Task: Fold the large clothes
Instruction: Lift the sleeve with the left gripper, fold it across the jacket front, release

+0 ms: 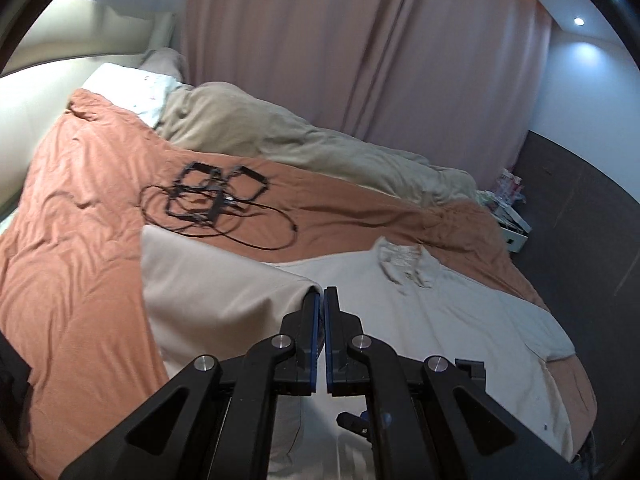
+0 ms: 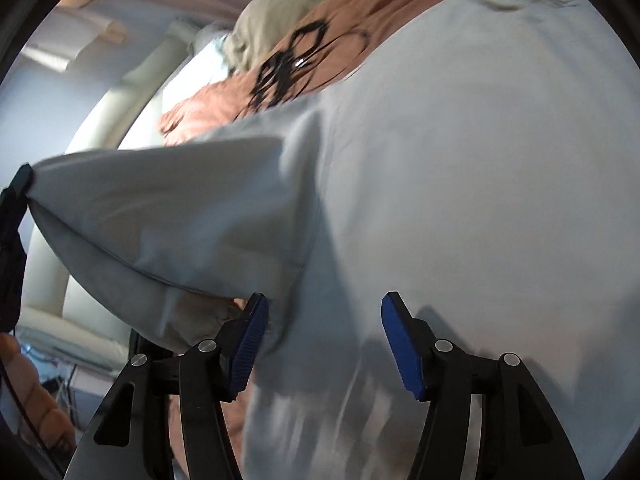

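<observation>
Orange bedding [image 1: 80, 240] backs a first fold: left hand-held gripper [image 1: 321, 294] pinches the white shirt [image 1: 460, 320] flap mid-frame, right hand-held gripper [image 2: 324, 312] wide, next laying it flat.

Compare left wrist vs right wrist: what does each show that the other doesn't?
Left wrist only: left gripper shut on a fold of the white shirt, the pink curtain, the nightstand.
Right wrist only: right gripper open above the shirt, holding nothing; the lifted fold seen from the side.
Both: shirt, orange bedspread, black cable tangle, beige duvet.
</observation>
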Demonstrator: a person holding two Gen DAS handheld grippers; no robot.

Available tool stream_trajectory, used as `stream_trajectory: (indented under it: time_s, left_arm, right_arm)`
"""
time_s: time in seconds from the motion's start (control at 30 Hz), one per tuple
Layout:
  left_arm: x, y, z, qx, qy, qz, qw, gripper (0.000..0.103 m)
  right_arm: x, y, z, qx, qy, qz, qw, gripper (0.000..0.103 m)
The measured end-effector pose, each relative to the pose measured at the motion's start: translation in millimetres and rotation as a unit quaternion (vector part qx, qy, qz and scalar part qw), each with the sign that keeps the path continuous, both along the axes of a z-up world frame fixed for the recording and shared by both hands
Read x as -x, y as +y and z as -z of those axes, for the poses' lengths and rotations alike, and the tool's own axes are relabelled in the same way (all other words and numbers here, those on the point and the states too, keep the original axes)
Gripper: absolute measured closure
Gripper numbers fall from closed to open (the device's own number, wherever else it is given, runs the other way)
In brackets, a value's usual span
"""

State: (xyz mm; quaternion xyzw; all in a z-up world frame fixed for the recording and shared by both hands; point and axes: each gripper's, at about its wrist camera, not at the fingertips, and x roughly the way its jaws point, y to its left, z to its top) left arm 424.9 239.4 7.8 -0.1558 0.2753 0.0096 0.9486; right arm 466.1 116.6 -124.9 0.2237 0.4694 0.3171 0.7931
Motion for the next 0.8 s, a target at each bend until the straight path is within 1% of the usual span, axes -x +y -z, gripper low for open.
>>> stream_trajectory:
  time_s: [0.07,0.13,0.2,0.23,0.33,0.5,0.57,0.7,0.8]
  left_arm:
    - [-4.8,-19.5,5.2,0.005,0.003,0.017,0.9998,0.098]
    - [-9.9,-33.8,10.2,0.011,0.008,0.032,0.9994,0.098]
    - [-17.1,-53.0,16.4,0.011,0.015,0.050,0.9986,0.098]
    - [-21.4,-63.3,19.4,0.004,0.023,0.054,0.9983,0.098]
    - [-32.5,-88.5,29.1,-0.005,0.042,0.069,0.9967,0.098]
    - [-53.6,-122.0,51.0,0.000,0.073,0.099,0.9924,0.098]
    - [-61.4,-130.7,61.7,0.008,0.087,0.113,0.9898,0.098]
    - [-73.4,-137.2,87.9,0.061,0.129,0.133,0.9808,0.098]
    - [-70.7,-142.4,97.8,0.068,0.136,0.132,0.9795,0.097]
  right_arm:
    - [5.8,-24.8,-11.3,0.020,-0.014,0.006,1.000,0.043]
    - [12.5,-49.6,-19.4,0.032,-0.024,0.024,0.999,0.043]
    - [22.2,-77.7,-22.3,0.036,-0.019,0.049,0.998,0.043]
    - [29.0,-93.8,-21.0,0.036,-0.014,0.062,0.997,0.043]
    - [44.6,-122.8,-15.9,0.048,-0.003,0.088,0.995,0.043]
    - [34.4,-155.9,-24.6,0.019,0.000,0.123,0.992,0.043]
    - [32.6,-167.7,-24.8,0.018,0.000,0.142,0.990,0.043]
    - [27.8,-188.5,-29.6,0.011,0.001,0.164,0.986,0.043]
    - [25.6,-202.4,-32.4,0.007,-0.003,0.173,0.985,0.043]
